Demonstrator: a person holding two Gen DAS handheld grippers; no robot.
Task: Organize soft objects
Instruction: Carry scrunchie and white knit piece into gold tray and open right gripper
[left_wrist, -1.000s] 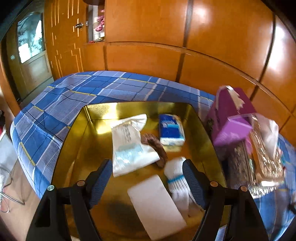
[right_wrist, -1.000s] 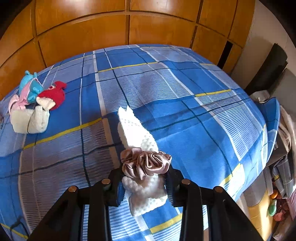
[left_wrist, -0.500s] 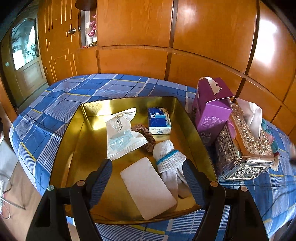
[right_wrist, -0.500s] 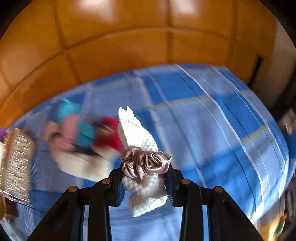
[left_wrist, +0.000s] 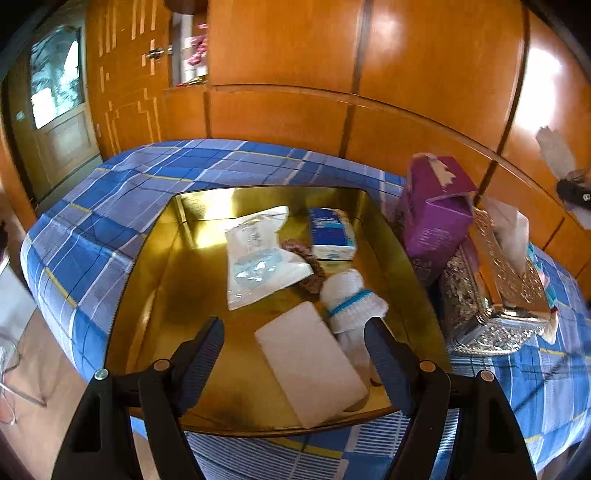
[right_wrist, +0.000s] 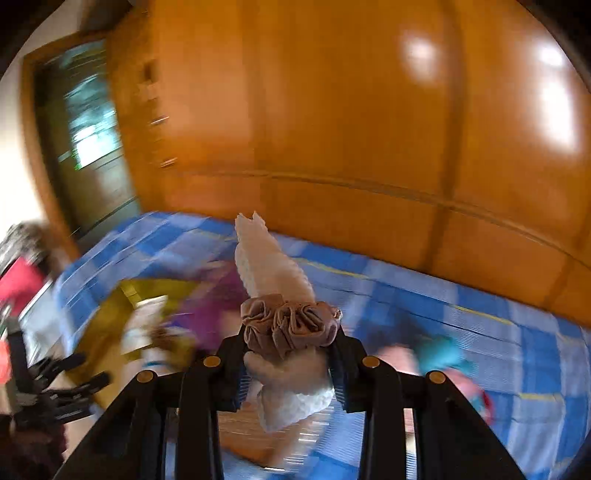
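Observation:
A gold tray (left_wrist: 192, 280) on the bed holds a plastic bag with a mask (left_wrist: 258, 254), a blue tissue pack (left_wrist: 330, 232), a brown scrunchie (left_wrist: 314, 267), a white sock with a blue band (left_wrist: 351, 299) and a flat white pad (left_wrist: 310, 362). My left gripper (left_wrist: 293, 328) hovers open over the tray's near side, holding nothing. My right gripper (right_wrist: 290, 343) is shut on a white knitted cloth (right_wrist: 269, 258) ringed by a mauve scrunchie (right_wrist: 288, 325). It is held in the air, to the right of the tray (right_wrist: 107, 306). The lifted cloth (left_wrist: 554, 155) shows at the left view's right edge.
A purple box (left_wrist: 432, 218) and an ornate silver tissue box (left_wrist: 491, 295) stand right of the tray on the blue plaid bed cover (left_wrist: 110, 206). Wood panelling (left_wrist: 406, 74) backs the bed, with a door (left_wrist: 55, 110) at left. Blurred coloured soft items (right_wrist: 436, 354) lie below the right gripper.
My right gripper swung up and leftward with the cloth bundle, from over the open bed to facing the tray and wall. My left gripper drew back slightly from the tray.

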